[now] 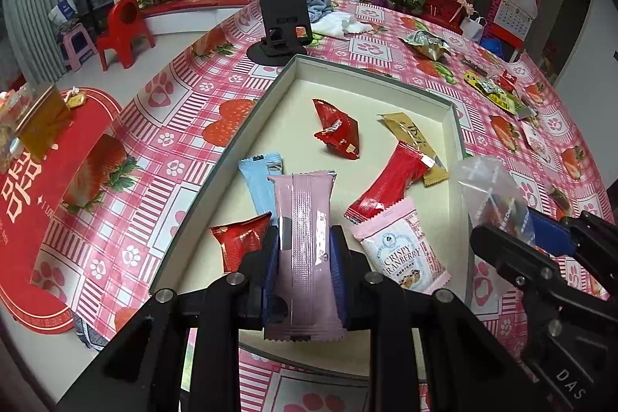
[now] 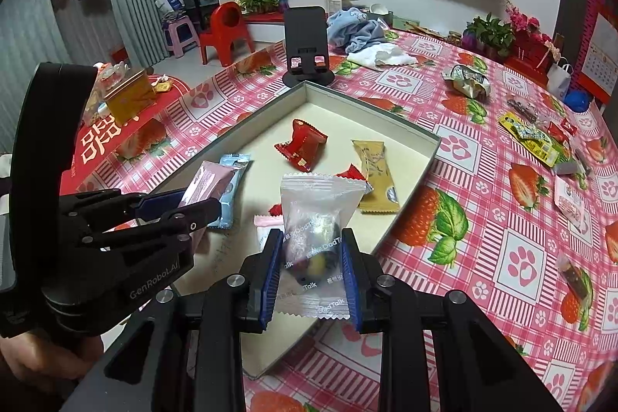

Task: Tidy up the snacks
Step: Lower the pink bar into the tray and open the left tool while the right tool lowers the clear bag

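Observation:
A shallow cream tray (image 1: 270, 95) (image 2: 428, 157) lies on the table and holds several snack packets. My left gripper (image 1: 305, 250) is shut on a pink snack bar (image 1: 303, 219), held over the tray's near part; the bar also shows in the right wrist view (image 2: 208, 180). My right gripper (image 2: 312, 257) is shut on a clear candy packet (image 2: 314, 219), held above the tray's near right side; the packet shows in the left wrist view (image 1: 490, 192). In the tray lie a light blue bar (image 1: 257, 184), red packets (image 1: 336, 130), a tan bar (image 2: 376, 176) and a Crispy Cranberry packet (image 1: 401, 250).
A black phone stand (image 1: 282, 14) stands beyond the tray's far corner. Loose snacks (image 2: 537, 138) and a crumpled silver wrapper (image 2: 469, 82) lie on the strawberry tablecloth at the right. Cloths (image 2: 359, 33) and plants sit at the far edge. A red box (image 1: 34, 180) is at the left.

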{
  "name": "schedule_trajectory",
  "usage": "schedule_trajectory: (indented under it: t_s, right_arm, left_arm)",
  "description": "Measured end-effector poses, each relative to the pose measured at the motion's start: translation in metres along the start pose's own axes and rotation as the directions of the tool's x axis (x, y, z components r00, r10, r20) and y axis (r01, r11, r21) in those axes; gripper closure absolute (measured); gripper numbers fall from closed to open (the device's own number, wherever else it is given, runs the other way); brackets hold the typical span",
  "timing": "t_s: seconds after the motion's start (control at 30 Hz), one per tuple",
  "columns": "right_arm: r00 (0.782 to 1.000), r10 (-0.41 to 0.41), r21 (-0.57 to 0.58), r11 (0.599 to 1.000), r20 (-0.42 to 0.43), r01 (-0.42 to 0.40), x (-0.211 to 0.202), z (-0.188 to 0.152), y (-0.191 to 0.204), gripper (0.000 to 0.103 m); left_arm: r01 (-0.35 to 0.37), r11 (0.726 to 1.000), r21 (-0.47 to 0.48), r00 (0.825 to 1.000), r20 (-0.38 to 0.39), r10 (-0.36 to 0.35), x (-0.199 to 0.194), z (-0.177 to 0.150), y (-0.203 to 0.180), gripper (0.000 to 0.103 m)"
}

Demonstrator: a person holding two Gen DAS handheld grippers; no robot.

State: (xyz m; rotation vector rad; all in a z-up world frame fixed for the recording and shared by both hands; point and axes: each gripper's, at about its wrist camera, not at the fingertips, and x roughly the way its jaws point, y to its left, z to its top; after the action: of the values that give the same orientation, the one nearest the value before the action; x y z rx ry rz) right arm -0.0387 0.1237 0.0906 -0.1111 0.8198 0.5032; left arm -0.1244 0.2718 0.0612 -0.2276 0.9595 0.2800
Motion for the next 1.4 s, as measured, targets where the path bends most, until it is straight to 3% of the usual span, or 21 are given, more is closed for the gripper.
schedule_trajectory:
  t_s: [0.67,0.93,1.23,1.4]
  right_arm:
    - [1.0,0.006,0.041,0.999,-0.018,-0.006,0.017,0.017,-0.006,0.072]
    - [1.0,0.004,0.052,0.999,-0.02,-0.003,0.018,0.017,-0.006,0.072]
    - [1.0,-0.004,0.058,0.998,-0.023,0.006,0.018,0.017,-0.007,0.072]
    - [1.0,-0.007,0.062,0.998,-0.017,0.008,0.016,0.017,-0.009,0.072]
  left_arm:
    - [-0.01,1.0,0.01,1.0,-0.005,0.01,0.015,0.018,0.001,0.076]
    - [-0.008,0.998,0.062,1.0,-0.008,0.009,0.018,0.017,-0.005,0.076]
    - [0.018,1.0,0.012,1.0,-0.011,-0.018,0.016,0.019,0.003,0.076]
    - [0.011,0.999,0.032,1.0,0.003,-0.011,0.013,0.02,0.0,0.076]
